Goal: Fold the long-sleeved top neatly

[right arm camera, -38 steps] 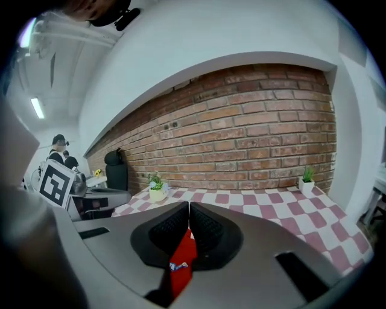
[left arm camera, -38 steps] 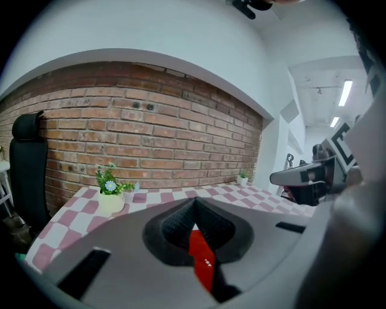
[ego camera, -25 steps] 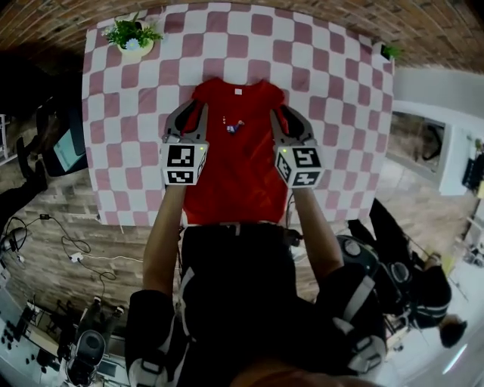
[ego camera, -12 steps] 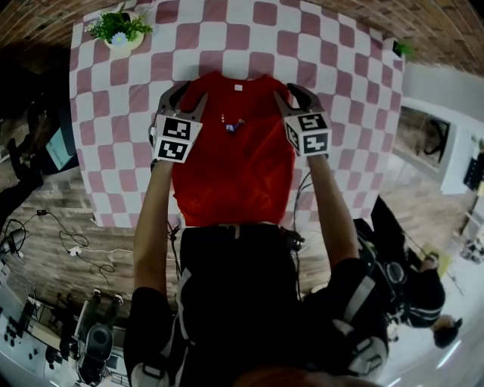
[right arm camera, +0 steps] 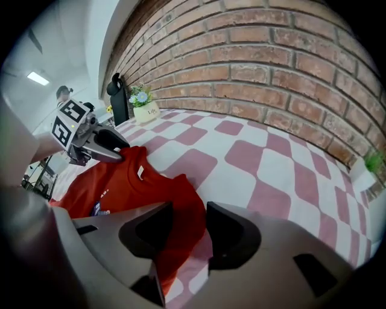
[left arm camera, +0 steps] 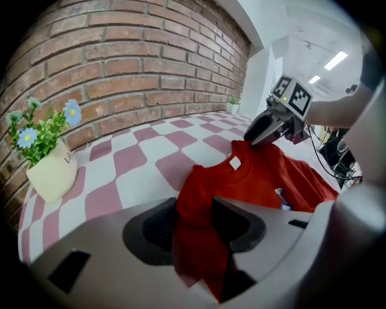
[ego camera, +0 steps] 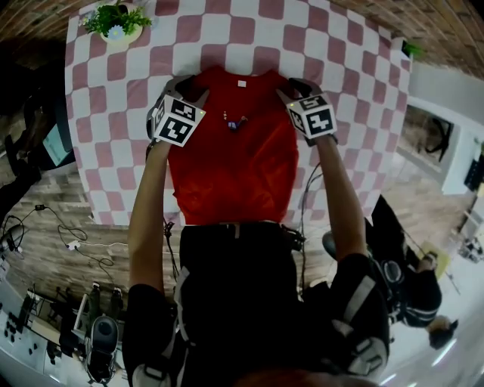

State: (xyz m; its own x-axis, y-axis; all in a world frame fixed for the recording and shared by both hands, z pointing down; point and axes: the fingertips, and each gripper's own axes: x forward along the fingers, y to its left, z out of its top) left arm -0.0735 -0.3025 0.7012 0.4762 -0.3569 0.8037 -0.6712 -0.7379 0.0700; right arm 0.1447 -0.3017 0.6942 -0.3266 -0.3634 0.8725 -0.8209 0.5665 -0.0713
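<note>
A red long-sleeved top (ego camera: pixel 234 162) lies flat on the pink-and-white checked table (ego camera: pixel 348 53), collar far, hem at the near edge, no sleeves showing. My left gripper (ego camera: pixel 185 89) sits at its left shoulder, my right gripper (ego camera: pixel 292 87) at its right shoulder. In the left gripper view the shoulder cloth (left arm camera: pixel 199 241) lies between the left gripper's (left arm camera: pixel 194 217) spread jaws, which have just been opening. In the right gripper view the right gripper's (right arm camera: pixel 190 226) jaws have also just been opening, with the top's red edge (right arm camera: pixel 175 241) loose between them.
A cream pot of flowers (ego camera: pixel 117 23) stands at the table's far left corner. A small green plant (ego camera: pixel 412 51) sits at the far right edge. A brick wall (left arm camera: pixel 120 66) runs behind the table. Cables and equipment lie on the floor to the left.
Both grippers have moved away from me and down, from over the middle of the top to its shoulders. Their jaws have spread apart, and the top lies stretched farther up the table.
</note>
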